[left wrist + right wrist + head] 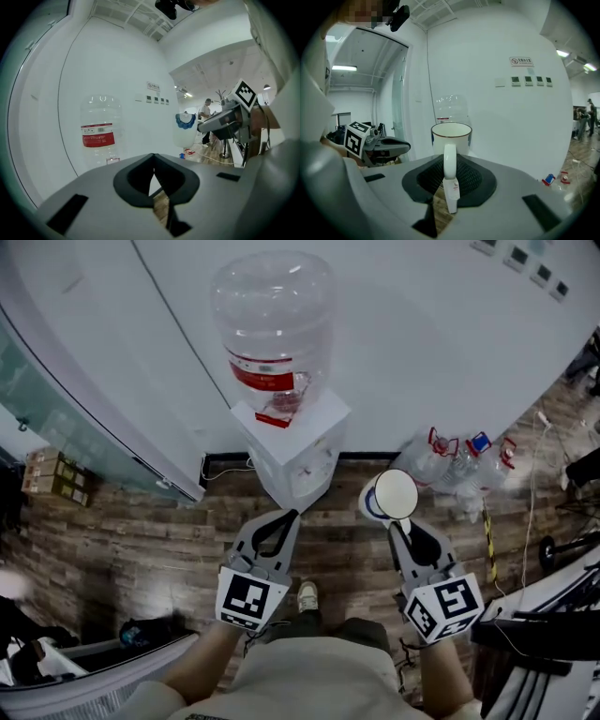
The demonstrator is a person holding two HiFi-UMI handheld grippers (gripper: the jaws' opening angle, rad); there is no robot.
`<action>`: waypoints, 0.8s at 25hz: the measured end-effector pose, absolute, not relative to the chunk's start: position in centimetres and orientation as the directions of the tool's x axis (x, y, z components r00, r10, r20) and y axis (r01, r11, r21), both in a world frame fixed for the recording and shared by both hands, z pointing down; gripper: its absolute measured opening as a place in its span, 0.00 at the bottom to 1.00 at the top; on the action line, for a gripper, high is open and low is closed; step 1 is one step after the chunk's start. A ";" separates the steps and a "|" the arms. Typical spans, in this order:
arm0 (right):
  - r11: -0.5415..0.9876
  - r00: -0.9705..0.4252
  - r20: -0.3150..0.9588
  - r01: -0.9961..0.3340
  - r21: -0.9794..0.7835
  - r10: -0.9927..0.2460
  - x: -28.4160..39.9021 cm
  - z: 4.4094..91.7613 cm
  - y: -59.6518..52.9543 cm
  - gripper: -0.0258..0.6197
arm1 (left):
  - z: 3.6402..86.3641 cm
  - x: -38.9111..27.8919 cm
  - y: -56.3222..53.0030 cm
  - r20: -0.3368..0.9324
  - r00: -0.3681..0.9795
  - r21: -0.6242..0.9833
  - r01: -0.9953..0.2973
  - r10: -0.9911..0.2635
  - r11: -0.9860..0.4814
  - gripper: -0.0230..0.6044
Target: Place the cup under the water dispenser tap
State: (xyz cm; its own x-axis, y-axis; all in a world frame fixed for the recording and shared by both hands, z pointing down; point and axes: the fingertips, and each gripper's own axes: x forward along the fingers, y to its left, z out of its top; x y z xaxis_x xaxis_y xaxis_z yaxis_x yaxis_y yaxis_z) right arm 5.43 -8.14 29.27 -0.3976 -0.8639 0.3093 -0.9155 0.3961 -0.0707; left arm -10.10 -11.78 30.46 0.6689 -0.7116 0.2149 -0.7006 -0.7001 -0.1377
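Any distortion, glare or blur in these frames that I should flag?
Head view: wide-angle bowing of the wall, dim floor, bright highlights on the water bottle. Left gripper view: fisheye circle with black corners. Right gripper view: same fisheye, with the cup sharp.

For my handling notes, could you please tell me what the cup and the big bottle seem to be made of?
Cup: probably glazed ceramic or enamelled metal; it is glossy white with a thin dark rim.
Bottle: clear plastic, apparently; the walls are see-through and faintly ribbed, with a red label.
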 end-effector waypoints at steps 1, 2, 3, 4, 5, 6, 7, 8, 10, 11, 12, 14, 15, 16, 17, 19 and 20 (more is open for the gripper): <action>0.390 -0.392 0.313 -0.918 -0.072 -0.865 5.5 29.7 -8.8 0.14 | 30.8 -10.2 -12.4 0.216 0.667 -0.134 -0.703 -0.713 -0.698 0.05; 0.386 -0.389 0.315 -0.920 -0.074 -0.866 5.5 30.1 -9.4 0.14 | 31.1 -10.3 -12.9 0.216 0.665 -0.127 -0.707 -0.715 -0.696 0.05; 0.383 -0.388 0.315 -0.920 -0.079 -0.866 5.6 30.6 -10.0 0.14 | 31.5 -10.4 -13.5 0.215 0.662 -0.120 -0.711 -0.718 -0.693 0.05; 0.384 -0.392 0.311 -0.919 -0.089 -0.866 5.6 31.0 -10.6 0.14 | 31.9 -10.4 -14.0 0.216 0.660 -0.115 -0.715 -0.719 -0.690 0.05; 0.387 -0.399 0.306 -0.916 -0.103 -0.864 5.6 31.6 -11.2 0.14 | 32.3 -10.4 -14.4 0.218 0.658 -0.112 -0.717 -0.721 -0.688 0.05; 0.390 -0.407 0.303 -0.913 -0.118 -0.862 5.5 32.1 -11.8 0.14 | 32.7 -10.4 -14.8 0.221 0.657 -0.109 -0.718 -0.721 -0.687 0.05; 0.393 -0.412 0.303 -0.911 -0.126 -0.859 5.5 32.8 -12.4 0.14 | 33.1 -10.4 -15.2 0.223 0.655 -0.106 -0.720 -0.722 -0.686 0.05; 0.397 -0.416 0.306 -0.909 -0.128 -0.856 5.4 33.4 -13.0 0.14 | 33.5 -10.3 -15.5 0.224 0.654 -0.104 -0.722 -0.723 -0.684 0.05; 0.404 -0.423 0.315 -0.906 -0.128 -0.849 5.4 34.8 -14.4 0.14 | 34.2 -10.0 -16.5 0.226 0.647 -0.101 -0.728 -0.728 -0.678 0.05; 0.408 -0.427 0.320 -0.904 -0.129 -0.846 5.6 35.5 -15.1 0.14 | 34.7 -9.8 -17.1 0.229 0.641 -0.100 -0.733 -0.732 -0.673 0.05; 0.413 -0.431 0.324 -0.902 -0.128 -0.842 5.7 36.2 -15.9 0.14 | 35.1 -9.6 -17.7 0.232 0.635 -0.099 -0.738 -0.737 -0.667 0.05; 0.428 -0.446 0.324 -0.895 -0.128 -0.834 5.9 37.6 -17.5 0.14 | 36.0 -9.1 -19.0 0.233 0.621 -0.101 -0.750 -0.749 -0.653 0.05; 0.437 -0.456 0.324 -0.890 -0.134 -0.829 6.1 38.5 -18.2 0.14 | 36.6 -8.9 -19.6 0.234 0.613 -0.103 -0.757 -0.755 -0.646 0.05; 0.445 -0.466 0.325 -0.884 -0.141 -0.823 6.2 39.4 -18.9 0.14 | 37.2 -8.6 -20.1 0.237 0.603 -0.103 -0.764 -0.762 -0.637 0.05; 0.455 -0.476 0.330 -0.879 -0.146 -0.815 6.3 40.4 -19.5 0.14 | 37.9 -8.4 -20.6 0.243 0.592 -0.098 -0.773 -0.768 -0.627 0.05; 0.476 -0.495 0.342 -0.867 -0.144 -0.798 6.6 42.2 -20.8 0.14 | 39.2 -7.9 -21.6 0.258 0.570 -0.066 -0.795 -0.780 -0.603 0.05; 0.489 -0.505 0.348 -0.861 -0.141 -0.790 6.7 43.2 -21.5 0.14 | 39.8 -7.6 -22.1 0.265 0.561 -0.043 -0.805 -0.784 -0.591 0.05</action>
